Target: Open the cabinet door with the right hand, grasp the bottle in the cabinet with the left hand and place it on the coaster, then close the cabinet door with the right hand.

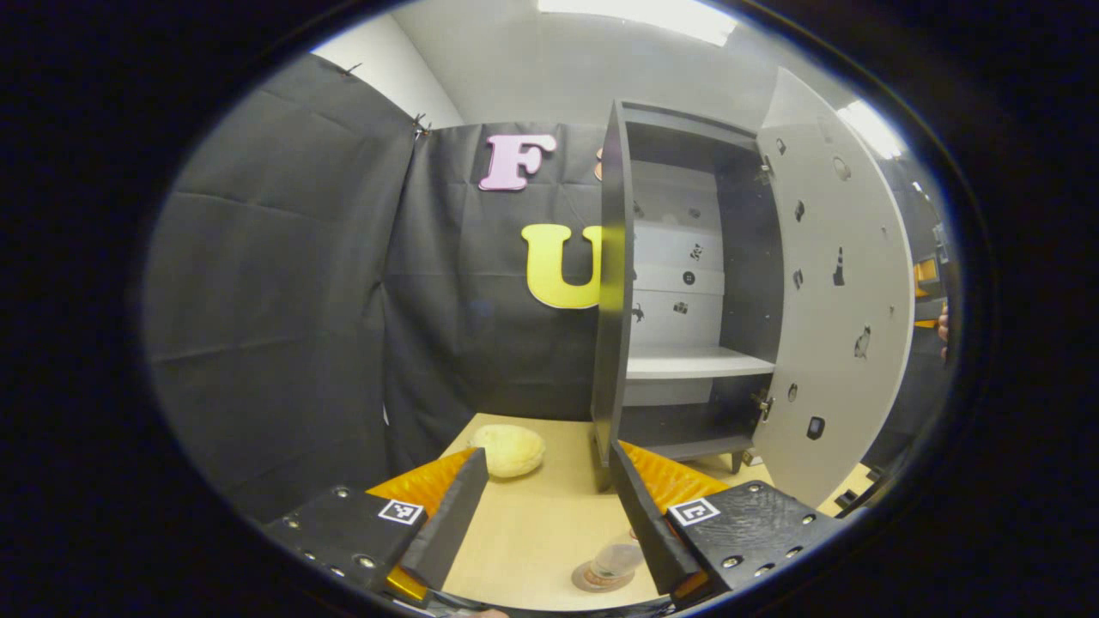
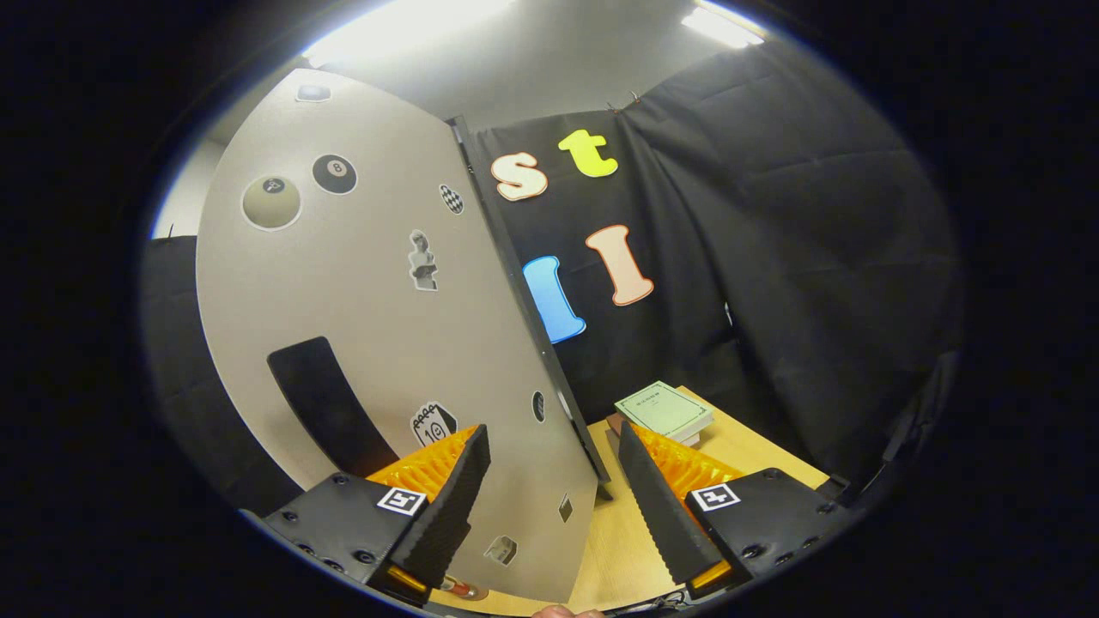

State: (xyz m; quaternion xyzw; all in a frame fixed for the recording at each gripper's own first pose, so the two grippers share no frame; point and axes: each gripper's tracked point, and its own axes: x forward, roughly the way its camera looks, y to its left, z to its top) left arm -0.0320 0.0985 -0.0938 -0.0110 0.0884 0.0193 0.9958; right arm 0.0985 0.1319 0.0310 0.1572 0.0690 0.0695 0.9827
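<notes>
Grey door (image 2: 386,343) stands wide open, its free edge between the right gripper's (image 2: 549,498) spread, empty fingers, so closing means pushing it leftward. The bottle (image 1: 615,560) already sits upright on the coaster (image 1: 601,579), just beside the released left gripper (image 1: 549,515); cabinet (image 1: 687,292) shelves are bare.

Black cloth walls (image 1: 283,283), bright ceiling lights (image 1: 652,13), pale wooden table (image 1: 541,524).

My left gripper (image 1: 549,515) has black screw-studded blocks. Each carries a small square black-and-white marker. My right gripper (image 2: 554,506) looks the same.
</notes>
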